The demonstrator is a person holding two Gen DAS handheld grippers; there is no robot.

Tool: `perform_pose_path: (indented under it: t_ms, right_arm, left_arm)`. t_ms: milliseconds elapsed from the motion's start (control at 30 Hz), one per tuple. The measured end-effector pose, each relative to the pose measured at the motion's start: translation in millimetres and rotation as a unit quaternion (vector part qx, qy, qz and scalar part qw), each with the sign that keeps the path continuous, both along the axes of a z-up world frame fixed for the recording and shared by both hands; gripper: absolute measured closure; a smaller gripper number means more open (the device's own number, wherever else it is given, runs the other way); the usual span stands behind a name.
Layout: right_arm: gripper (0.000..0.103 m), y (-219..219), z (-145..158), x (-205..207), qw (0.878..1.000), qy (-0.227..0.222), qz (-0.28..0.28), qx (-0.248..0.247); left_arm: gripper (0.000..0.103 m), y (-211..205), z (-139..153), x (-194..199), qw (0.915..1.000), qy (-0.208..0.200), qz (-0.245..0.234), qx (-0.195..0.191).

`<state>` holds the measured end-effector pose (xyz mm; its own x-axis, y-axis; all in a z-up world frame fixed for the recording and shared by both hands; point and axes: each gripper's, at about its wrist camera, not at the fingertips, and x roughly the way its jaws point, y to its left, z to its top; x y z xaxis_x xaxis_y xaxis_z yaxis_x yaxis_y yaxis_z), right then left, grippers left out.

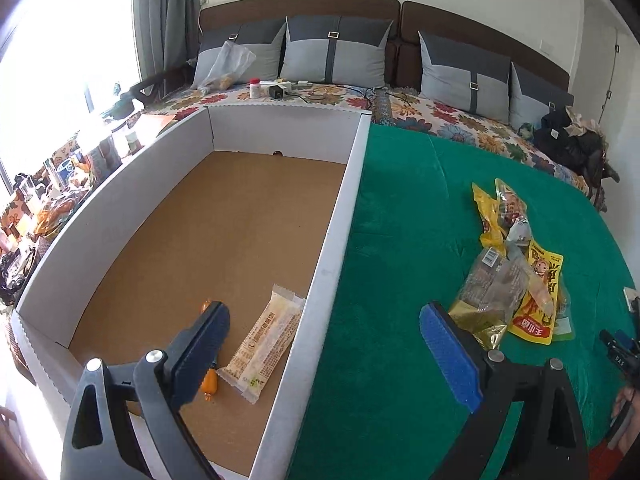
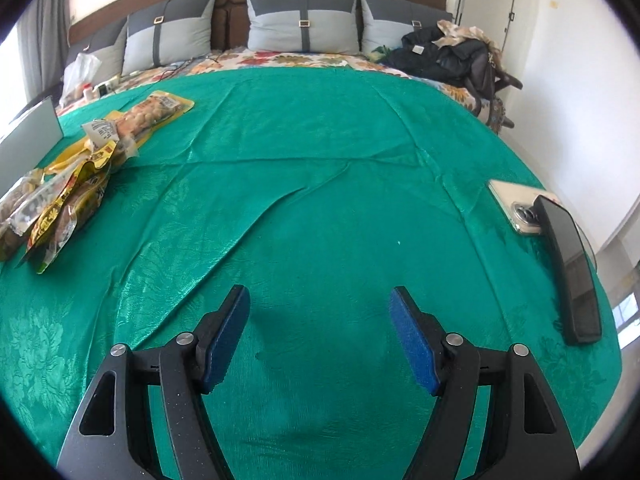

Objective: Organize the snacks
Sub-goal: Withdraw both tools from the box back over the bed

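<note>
Left wrist view: left tongs (image 1: 324, 336) gape, angled down astride the box wall (image 1: 320, 280); right tongs (image 2: 320, 336) apart, empty

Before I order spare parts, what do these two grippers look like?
Both match. The left gripper and right gripper each have two black, faintly speckled plastic arms with triangular cut-outs, round silver pivot pins, and flat fingers faced with ridged blue pads. No cables or markings show on them.
</note>
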<state>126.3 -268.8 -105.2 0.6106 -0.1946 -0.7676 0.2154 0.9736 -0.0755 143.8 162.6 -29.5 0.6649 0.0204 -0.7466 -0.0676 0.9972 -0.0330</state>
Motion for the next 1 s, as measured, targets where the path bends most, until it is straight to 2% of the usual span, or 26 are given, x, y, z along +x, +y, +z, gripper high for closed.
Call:
perform_pose_path:
  t_ms: [233, 367, 467, 733, 833, 1000]
  right_arm:
    - [0.021, -10.4, -4.0, -3.2, 0.999, 0.000, -0.010, 0.035]
    - [0.019, -9.8, -4.4, -3.1, 0.999, 0.001, -0.009, 0.035]
    - [0.017, -9.8, -4.2, -2.8, 0.999, 0.002, -0.007, 0.037]
    - [0.017, -9.5, -4.3, -2.5, 0.999, 0.002, -0.007, 0.037]
    - [0.017, -9.6, -4.2, -2.5, 0.999, 0.002, -0.006, 0.038]
    - [0.017, -9.6, -4.2, -2.6, 0.999, 0.002, -0.006, 0.038]
  left_arm:
    - [0.008, -30.6, -15.8, 14.2, 0.9955, 0.027, -0.048, 0.077]
    - [0.008, -37.4, -18.8, 19.6, 0.9936, 0.022, -0.044, 0.102]
    - [0.008, -32.0, -15.9, 22.4, 0.9946, 0.009, -0.021, 0.101]
    - [0.008, -12.3, -3.1, 24.4, 0.9964, -0.039, 0.056, 0.051]
    - [0.008, -15.1, -3.5, 29.9, 0.9971, -0.032, 0.056, 0.039]
    - [0.008, -26.5, 0.2, 19.9, 0.9970, -0.039, 0.052, 0.042]
